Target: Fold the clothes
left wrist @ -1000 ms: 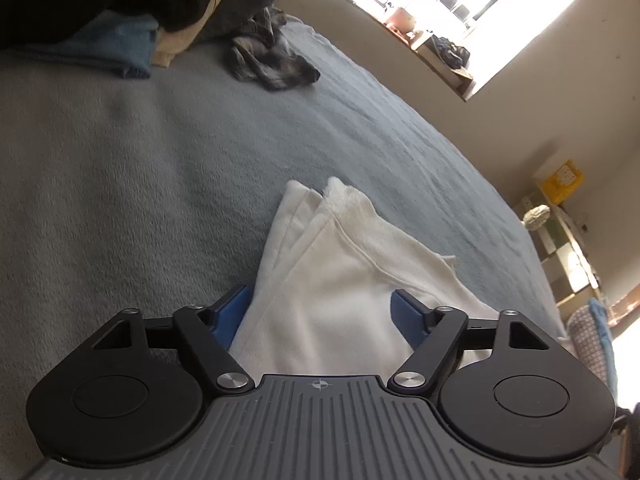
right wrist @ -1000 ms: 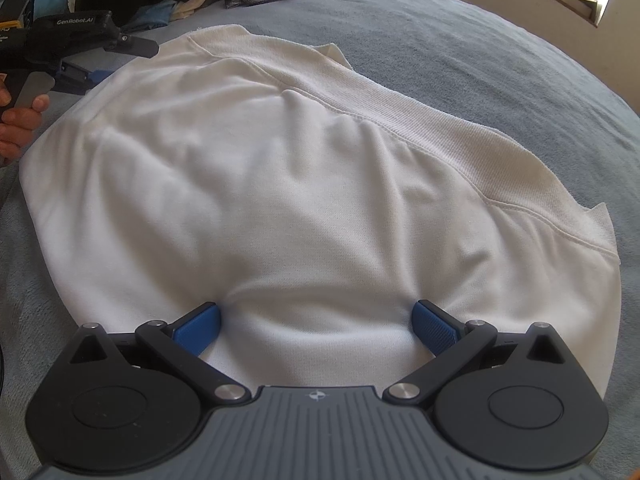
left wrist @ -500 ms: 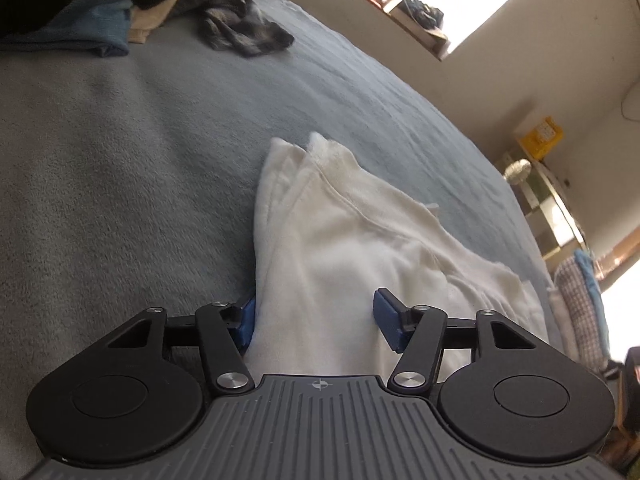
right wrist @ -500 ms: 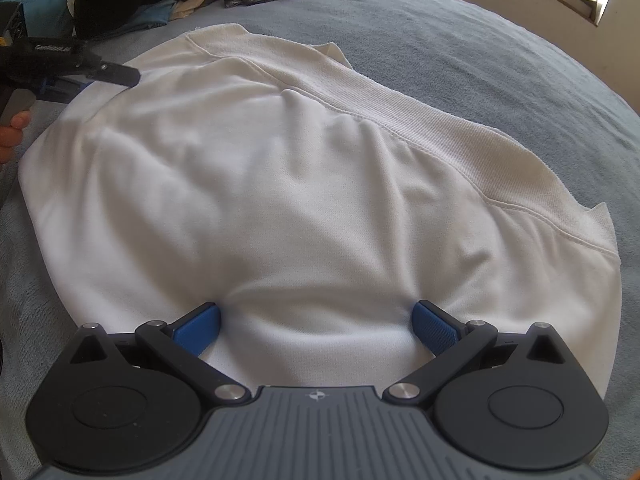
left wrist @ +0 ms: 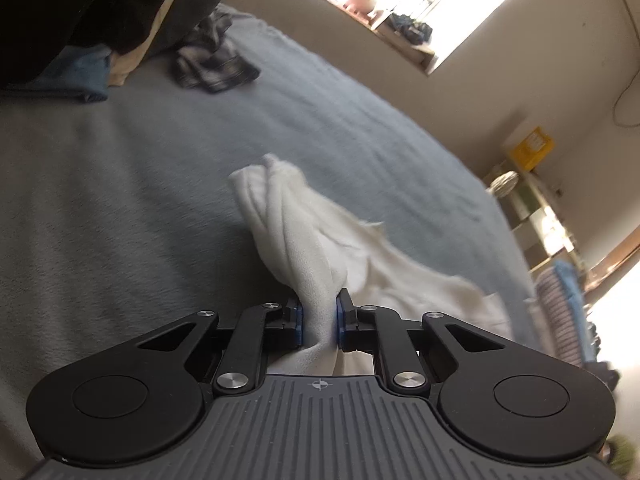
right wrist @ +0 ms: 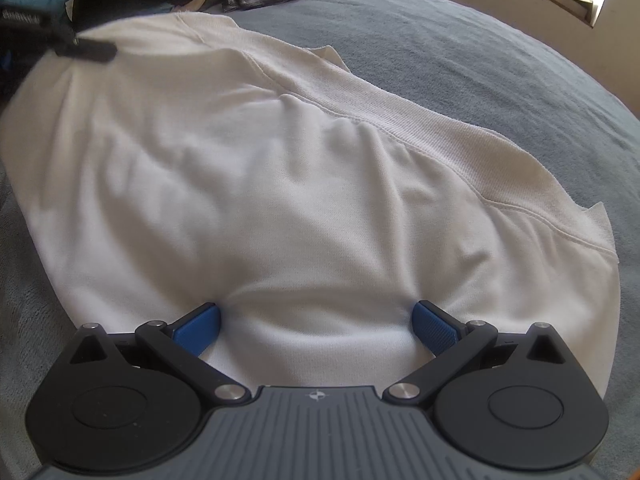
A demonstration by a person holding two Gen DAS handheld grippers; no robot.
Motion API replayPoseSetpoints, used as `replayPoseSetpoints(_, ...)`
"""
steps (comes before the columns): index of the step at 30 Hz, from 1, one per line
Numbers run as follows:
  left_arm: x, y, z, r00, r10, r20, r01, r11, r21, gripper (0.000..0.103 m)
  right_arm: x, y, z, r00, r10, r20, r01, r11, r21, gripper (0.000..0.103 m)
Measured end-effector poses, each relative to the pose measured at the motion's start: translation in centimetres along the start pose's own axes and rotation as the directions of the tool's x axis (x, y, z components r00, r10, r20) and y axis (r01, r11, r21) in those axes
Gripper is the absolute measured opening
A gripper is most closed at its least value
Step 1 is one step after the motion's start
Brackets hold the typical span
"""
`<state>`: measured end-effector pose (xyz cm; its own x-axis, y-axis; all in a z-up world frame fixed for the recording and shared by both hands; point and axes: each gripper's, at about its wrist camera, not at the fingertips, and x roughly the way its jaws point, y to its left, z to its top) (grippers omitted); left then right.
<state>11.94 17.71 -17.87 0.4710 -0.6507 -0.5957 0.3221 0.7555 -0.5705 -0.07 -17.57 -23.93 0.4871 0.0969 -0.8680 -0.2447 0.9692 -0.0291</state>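
One white garment (right wrist: 280,200) on the grey bed (left wrist: 100,200). Left gripper (left wrist: 319,316) is clamped on a bunched corner; right gripper (right wrist: 316,324) sits spread wide, holding nothing.

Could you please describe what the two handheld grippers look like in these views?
Both look alike. The left gripper and right gripper each have a grey ribbed body with a small crosshair mark, flanked by two round black housings. Black linkage arms with silver pivot screws carry blue textured finger pads. No cables, hands or sleeves show beside them. The left gripper's black tip also appears, blurred, in the right wrist view.
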Motion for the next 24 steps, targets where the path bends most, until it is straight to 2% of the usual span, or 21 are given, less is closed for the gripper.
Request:
replayPoseSetpoints(4,-0.7,-3.6,0.8,0.997,-0.073,-0.002,0.073,0.997,0.015,0.011,-0.1,0.0,-0.2,1.0,0.004,0.019,-0.004,1.0,-0.001,0.103)
replayPoseSetpoints(7,-0.2,-7.2,0.9,0.992,-0.123,-0.025,0.124,0.99,0.068,0.01,-0.2,-0.1,-0.4,0.999,0.01,0.031,-0.01,1.0,-0.002,0.103)
replayPoseSetpoints(12,3.2,-13.5,0.0,0.975,-0.188,-0.115,0.205,0.965,0.162,0.01,-0.8,-0.4,-0.9,0.997,0.025,0.07,-0.026,1.0,0.005,0.103)
replayPoseSetpoints(15,5.5,-17.2,-0.7,0.959,-0.219,-0.178,0.255,0.943,0.212,0.01,-2.5,-0.9,-1.7,0.991,0.023,0.128,-0.025,1.0,0.012,0.103)
replayPoseSetpoints(18,8.8,-20.4,-3.0,0.935,-0.233,-0.266,0.299,0.923,0.243,0.01,-5.0,-1.7,-3.5,0.983,-0.017,0.185,0.016,1.0,0.007,0.103)
replayPoseSetpoints(21,12.5,-22.5,-6.4,0.911,-0.213,-0.353,0.312,0.915,0.254,0.011,-6.9,-3.7,-6.2,0.979,-0.07,0.191,0.06,0.996,0.063,0.103)
replayPoseSetpoints(22,14.1,-22.7,-7.6,0.896,-0.195,-0.399,0.31,0.918,0.248,0.014,-7.4,-4.6,-7.2,0.979,-0.079,0.187,0.061,0.993,0.099,0.103)
replayPoseSetpoints(23,15.6,-22.5,-8.6,0.873,-0.184,-0.451,0.308,0.926,0.219,0.019,-7.9,-5.5,-8.3,0.98,-0.084,0.181,0.058,0.987,0.149,0.103)
replayPoseSetpoints(24,16.7,-21.9,-9.3,0.853,-0.19,-0.486,0.303,0.939,0.164,0.021,-8.3,-6.5,-9.4,0.982,-0.079,0.173,0.042,0.977,0.208,0.103)
